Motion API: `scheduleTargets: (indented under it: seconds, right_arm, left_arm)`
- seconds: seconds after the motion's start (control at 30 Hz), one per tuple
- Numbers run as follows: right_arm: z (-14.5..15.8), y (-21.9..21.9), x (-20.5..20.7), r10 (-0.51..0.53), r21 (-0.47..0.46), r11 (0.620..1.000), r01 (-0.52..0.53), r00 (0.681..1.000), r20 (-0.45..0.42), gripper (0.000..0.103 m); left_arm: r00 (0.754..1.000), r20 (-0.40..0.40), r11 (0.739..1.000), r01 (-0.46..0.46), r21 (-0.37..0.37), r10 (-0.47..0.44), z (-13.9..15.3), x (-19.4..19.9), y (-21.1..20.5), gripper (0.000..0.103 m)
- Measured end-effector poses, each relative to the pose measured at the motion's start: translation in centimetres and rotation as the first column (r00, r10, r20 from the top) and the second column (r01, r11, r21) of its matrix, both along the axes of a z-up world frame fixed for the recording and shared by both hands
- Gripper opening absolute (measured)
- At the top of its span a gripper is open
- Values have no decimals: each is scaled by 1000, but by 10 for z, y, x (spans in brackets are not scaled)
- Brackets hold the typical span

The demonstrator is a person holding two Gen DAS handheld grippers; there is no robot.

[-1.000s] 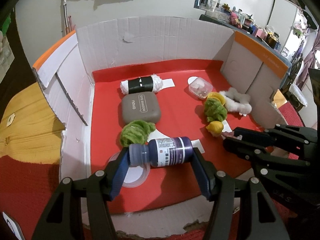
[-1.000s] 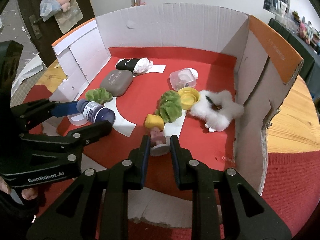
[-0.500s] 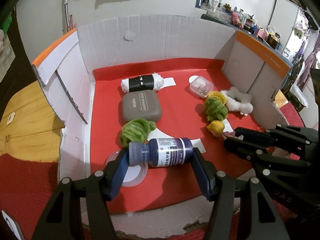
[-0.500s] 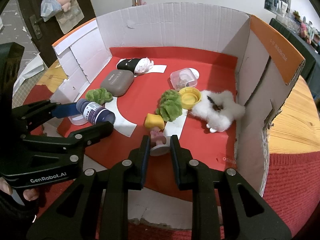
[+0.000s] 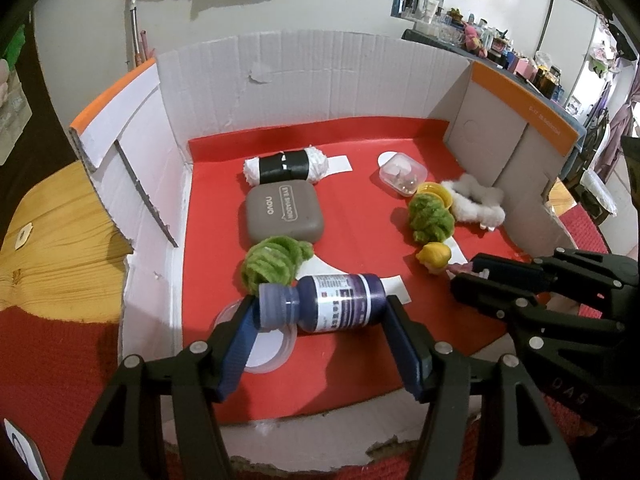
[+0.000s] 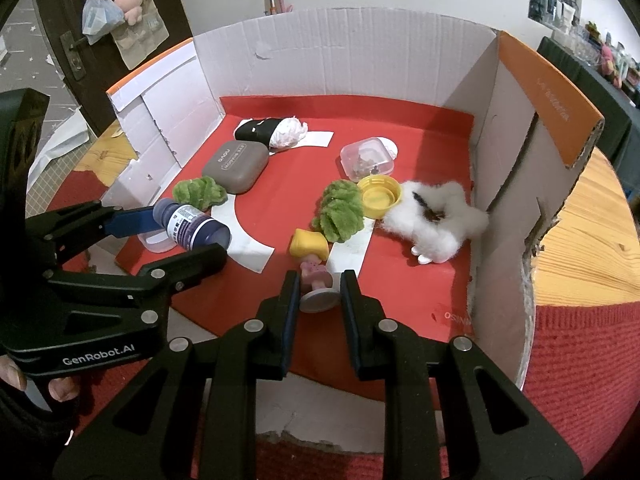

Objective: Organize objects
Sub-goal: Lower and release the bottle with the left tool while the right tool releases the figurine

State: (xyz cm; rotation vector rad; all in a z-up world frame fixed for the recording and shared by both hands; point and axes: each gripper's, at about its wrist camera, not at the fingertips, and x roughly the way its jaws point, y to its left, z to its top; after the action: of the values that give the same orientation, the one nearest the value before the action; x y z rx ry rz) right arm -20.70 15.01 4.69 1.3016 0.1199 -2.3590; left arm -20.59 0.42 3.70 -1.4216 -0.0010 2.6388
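My left gripper is shut on a dark purple bottle lying sideways between its blue pads, just above the red floor at the box's near left; the bottle also shows in the right wrist view. My right gripper is shut on a small doll with yellow hair and a pink body, held by its white base at the near middle. The doll's yellow head shows in the left wrist view.
On the red floor of the cardboard box lie a grey eye-shadow case, two green fuzzy pieces, a black-and-white roll, a clear small container, a yellow cap, white fluff and a clear lid.
Both grippers have drawn back slightly towards the near edge with their objects. The rest stays put.
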Motion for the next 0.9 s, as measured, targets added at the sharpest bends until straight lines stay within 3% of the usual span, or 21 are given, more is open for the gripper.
scheduleTargets:
  seconds: [0.53,0.8,0.9]
  right_arm:
    - [4,1,4,1,10,1000,-1,1000,-8,21]
    - [15,1,15,3,3,1000,-3,999,-37,21]
    - [18,1,19,-1,-4,1000,0,999,-46,26]
  left_arm:
    - [999,-30,999,-32,7,32,10,7,-8,75]
    - [996,-72,998,-60,-16,59,20,22,-14,76]
    - [994,-83,997,-69,-18,67,22,28,-16,76]
